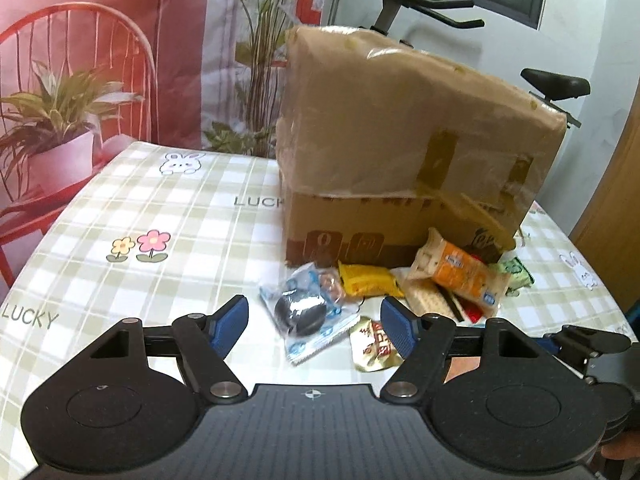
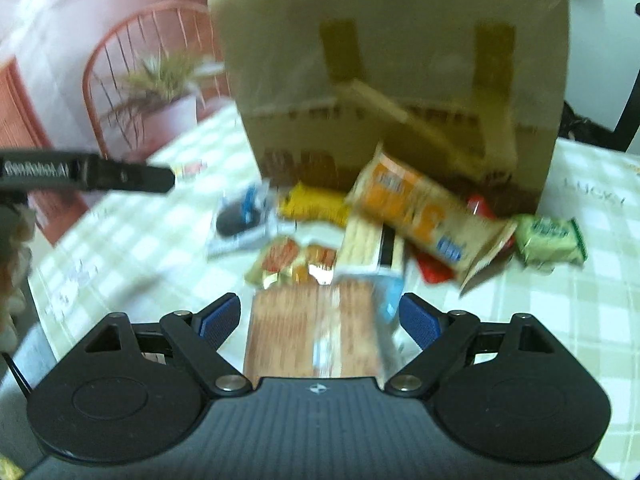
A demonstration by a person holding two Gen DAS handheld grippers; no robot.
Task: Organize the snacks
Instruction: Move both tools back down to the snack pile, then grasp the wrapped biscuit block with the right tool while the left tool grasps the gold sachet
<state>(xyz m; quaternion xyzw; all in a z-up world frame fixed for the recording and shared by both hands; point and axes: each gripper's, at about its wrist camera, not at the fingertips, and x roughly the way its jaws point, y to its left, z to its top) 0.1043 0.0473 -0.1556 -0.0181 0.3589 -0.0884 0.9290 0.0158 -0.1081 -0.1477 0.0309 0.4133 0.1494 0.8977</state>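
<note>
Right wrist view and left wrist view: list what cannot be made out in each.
- Right wrist view: motion blur smears the print on the brown packet lying between the open right gripper fingers; brand unreadable.
- Right wrist view: the red packet is mostly covered by the orange cracker pack.
- Left wrist view: the cardboard box hides the table behind it; its contents are unseen.
- Left wrist view: the gold wrapper is partly behind the left gripper finger.

A checked counter (image 1: 160, 208) carried a taped cardboard box (image 1: 404, 152); against the box's near side lay a heap of snack packets (image 1: 384, 292), several overlapping.
</note>
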